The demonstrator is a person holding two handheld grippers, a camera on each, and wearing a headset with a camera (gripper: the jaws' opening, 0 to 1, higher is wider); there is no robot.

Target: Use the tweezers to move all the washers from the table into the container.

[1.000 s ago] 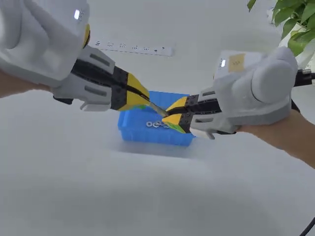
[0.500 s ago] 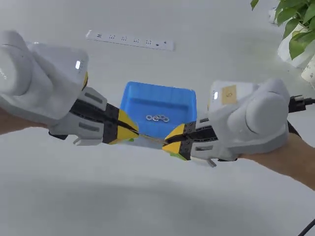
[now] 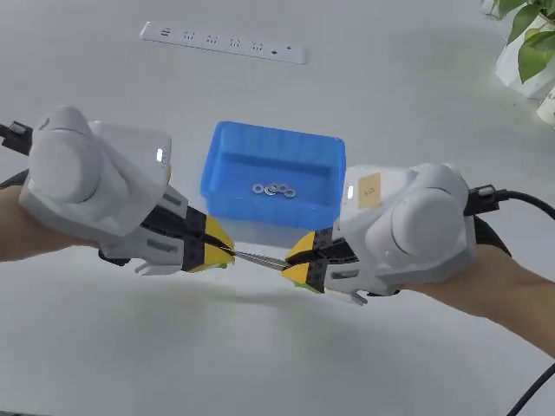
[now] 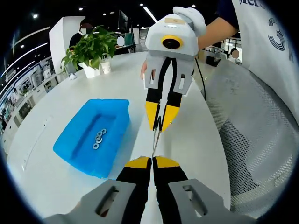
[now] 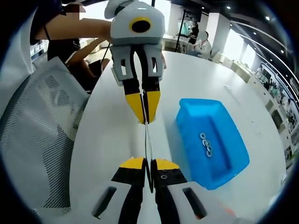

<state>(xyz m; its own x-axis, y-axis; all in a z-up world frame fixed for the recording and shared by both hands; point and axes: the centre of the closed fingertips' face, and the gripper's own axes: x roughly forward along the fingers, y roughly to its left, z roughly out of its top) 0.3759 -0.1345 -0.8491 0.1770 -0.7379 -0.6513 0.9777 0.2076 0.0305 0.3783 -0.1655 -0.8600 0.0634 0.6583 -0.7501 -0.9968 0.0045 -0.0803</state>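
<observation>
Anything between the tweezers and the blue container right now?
Nothing visible. The tweezers, shut in the left gripper and right gripper, hang just before the near wall of the container, bare table between; its top is open.

White table (image 3: 260,347) with a white power strip (image 3: 224,42) lying on its far side; potted green plant (image 3: 529,43) at far right; grey mesh chair (image 4: 261,135) beside the table.

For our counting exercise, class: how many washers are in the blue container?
4 washers, all in one short row mid-floor of the blue container; the middle ones touch or overlap, so another could be hidden.
</observation>
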